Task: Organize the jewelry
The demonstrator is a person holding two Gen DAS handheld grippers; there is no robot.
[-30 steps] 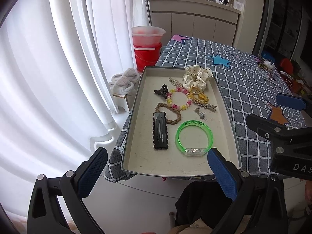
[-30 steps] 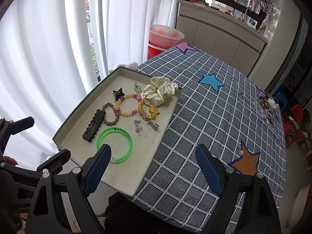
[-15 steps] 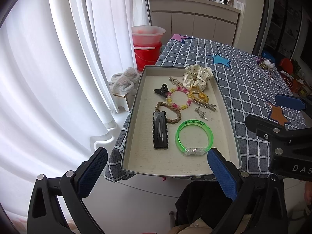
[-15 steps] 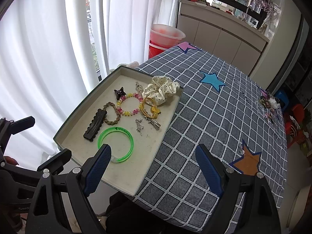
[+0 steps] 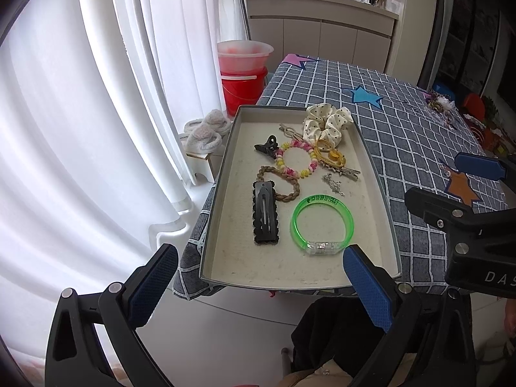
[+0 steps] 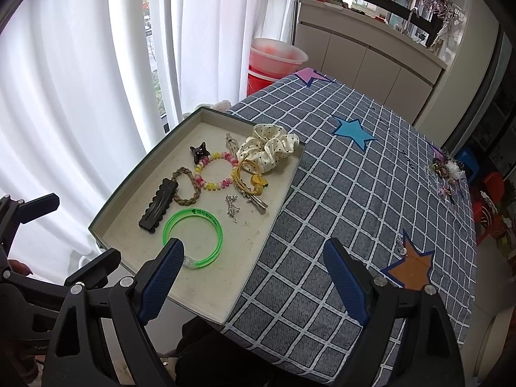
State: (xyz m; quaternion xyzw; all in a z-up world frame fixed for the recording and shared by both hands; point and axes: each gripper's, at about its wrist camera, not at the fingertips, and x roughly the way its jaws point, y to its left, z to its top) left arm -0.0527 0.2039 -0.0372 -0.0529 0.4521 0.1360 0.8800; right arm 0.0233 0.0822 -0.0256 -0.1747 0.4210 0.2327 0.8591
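A shallow grey tray [image 5: 219, 200] [image 6: 129, 190] lies on the near left corner of the checked table. It holds a green bangle [image 5: 322, 222] [image 6: 206, 222], a black scalloped hair clip [image 5: 265, 213] [image 6: 158, 207], a braided brown loop [image 5: 283, 180], a pink-and-yellow bead bracelet [image 5: 296, 158] [image 6: 214, 171], a cream dotted scrunchie [image 5: 325, 124] [image 6: 267, 146], a small black claw clip [image 5: 267, 146] and a silver chain [image 5: 333, 182]. My left gripper [image 5: 258, 274] hovers open before the tray's near edge. My right gripper [image 6: 254, 267] hangs open over the tray's right edge. Nothing is held.
The blue-grey checked tablecloth [image 6: 354, 193] carries star patches. A small pile of trinkets [image 6: 446, 172] lies at the far right edge. White curtains [image 5: 80, 113] hang left. A red bucket with a pink basin [image 5: 243, 74] stands beyond the table's left corner.
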